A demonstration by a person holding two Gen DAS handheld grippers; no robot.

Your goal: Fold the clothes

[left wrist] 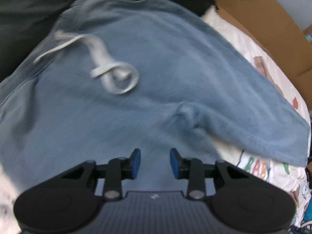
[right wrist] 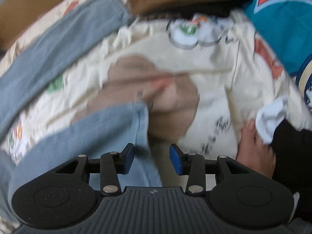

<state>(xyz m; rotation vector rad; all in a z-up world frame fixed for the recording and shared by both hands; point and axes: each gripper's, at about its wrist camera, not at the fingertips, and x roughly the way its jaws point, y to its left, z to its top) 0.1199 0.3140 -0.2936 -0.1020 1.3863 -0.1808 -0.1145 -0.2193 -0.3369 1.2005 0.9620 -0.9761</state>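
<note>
My left gripper hangs over the blue sweat shorts, jaws apart and holding nothing. The shorts lie spread across the cream printed blanket, their white drawstring looped on the fabric beyond my fingers. Cardboard sits past the blanket's far edge.

My right gripper is also spread, gripping nothing; a hem of the blue shorts lies between its fingers, over the same blanket. A bare foot rests on the blanket just right of that gripper, a white sock touching it. A teal jersey lies beyond. Both views are blurred.
</note>
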